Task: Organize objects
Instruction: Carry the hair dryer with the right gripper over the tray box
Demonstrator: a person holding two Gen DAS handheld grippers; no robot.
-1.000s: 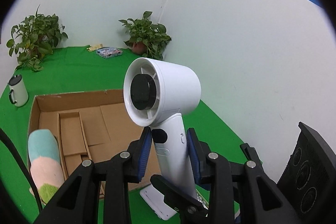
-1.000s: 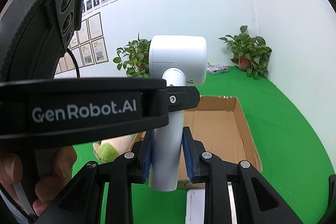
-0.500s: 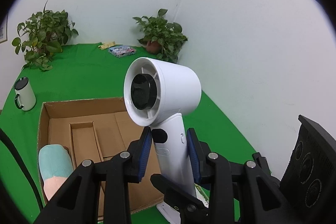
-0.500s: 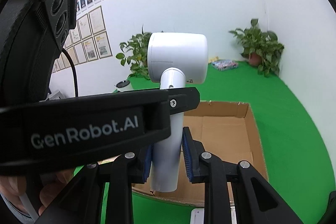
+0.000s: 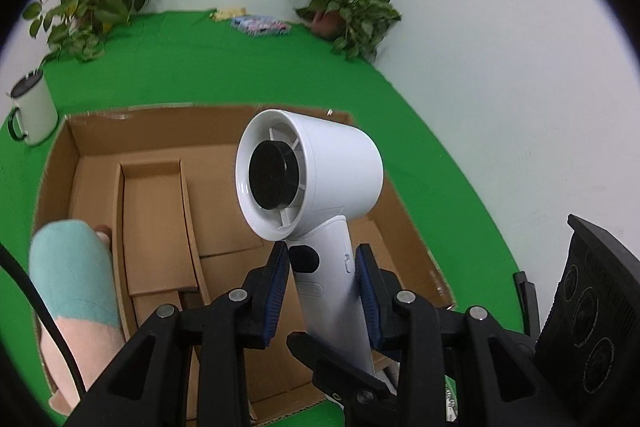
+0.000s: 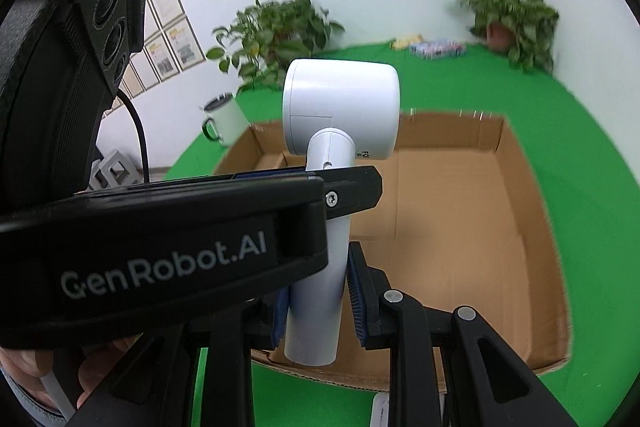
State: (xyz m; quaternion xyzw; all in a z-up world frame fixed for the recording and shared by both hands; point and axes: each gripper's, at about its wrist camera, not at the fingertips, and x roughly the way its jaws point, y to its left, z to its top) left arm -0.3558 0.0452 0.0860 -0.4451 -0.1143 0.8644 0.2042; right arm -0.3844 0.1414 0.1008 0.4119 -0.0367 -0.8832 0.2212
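Note:
A white handheld fan (image 5: pixel 312 179) with a black hub is held upright above an open cardboard box (image 5: pixel 152 211). My left gripper (image 5: pixel 322 291) is shut on the fan's handle. My right gripper (image 6: pixel 318 301) is shut on the same handle lower down; the fan (image 6: pixel 340 115) shows there from the side, above the box (image 6: pixel 460 227). The left gripper's body crosses the right wrist view and hides part of the handle. A teal, pink and green soft object (image 5: pixel 76 291) lies in the box's left side.
A white mug (image 5: pixel 30 111) stands left of the box on the green cloth. Two potted plants (image 5: pixel 348 7) stand at the far wall, with a small colourful packet (image 5: pixel 260 25) between them. A cardboard divider (image 5: pixel 152 227) sits inside the box. The white wall is close on the right.
Both grippers, holding the fan, have moved forward and tilted down over the box. The box now fills more of both views. The grips have not changed.

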